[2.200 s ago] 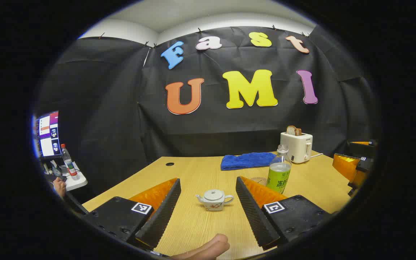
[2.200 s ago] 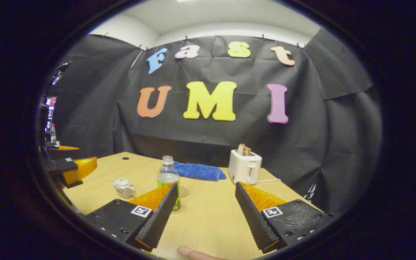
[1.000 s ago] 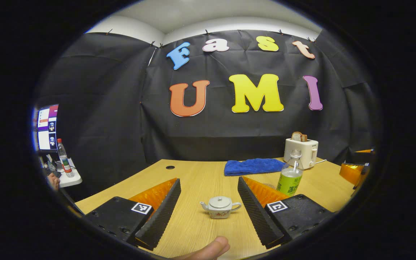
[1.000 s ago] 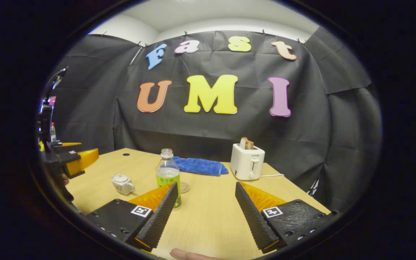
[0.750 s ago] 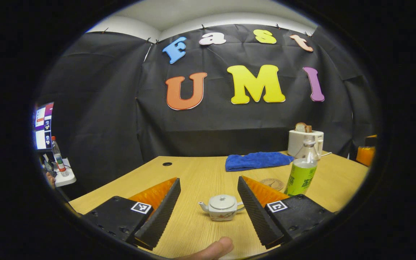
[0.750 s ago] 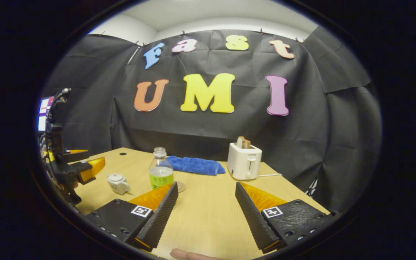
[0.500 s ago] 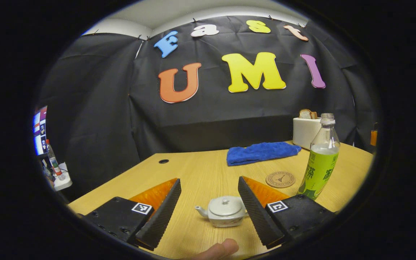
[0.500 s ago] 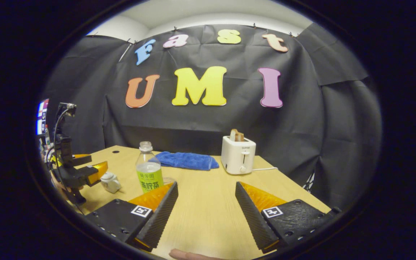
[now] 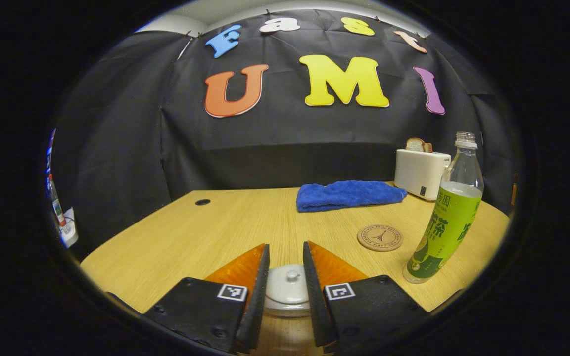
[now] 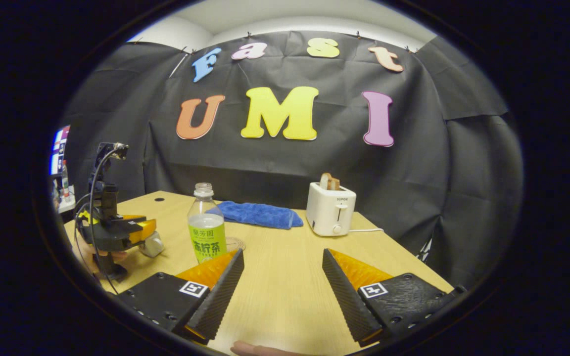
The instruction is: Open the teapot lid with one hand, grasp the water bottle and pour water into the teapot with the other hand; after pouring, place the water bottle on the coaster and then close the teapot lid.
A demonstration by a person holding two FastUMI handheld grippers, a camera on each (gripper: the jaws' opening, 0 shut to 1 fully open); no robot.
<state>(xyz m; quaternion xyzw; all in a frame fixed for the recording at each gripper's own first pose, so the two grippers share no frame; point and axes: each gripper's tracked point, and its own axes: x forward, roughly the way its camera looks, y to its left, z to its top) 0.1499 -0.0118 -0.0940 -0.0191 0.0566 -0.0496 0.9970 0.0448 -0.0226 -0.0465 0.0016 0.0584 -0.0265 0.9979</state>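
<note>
Both fingers of the left gripper (image 9: 285,277) have narrowed around the small white ceramic teapot's lid (image 9: 287,284); contact unclear. Right gripper (image 10: 281,277) stays spread.

Wooden table (image 9: 225,222): teapot (image 9: 287,291), bottle (image 9: 446,217), coaster (image 9: 379,238), towel (image 9: 349,194), toaster (image 9: 421,170).

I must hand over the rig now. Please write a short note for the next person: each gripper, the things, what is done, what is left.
Left gripper: fingers narrowed around the teapot lid; contact unclear, lid still on.
Right gripper: open, holding nothing, over bare table.
Bottle: upright on the table, uncapped, beside the coaster, not on it.
Teapot: between the left fingers.
Done: left gripper at the lid.
Left: lift lid, grasp bottle, pour, bottle onto coaster, close lid.
</note>
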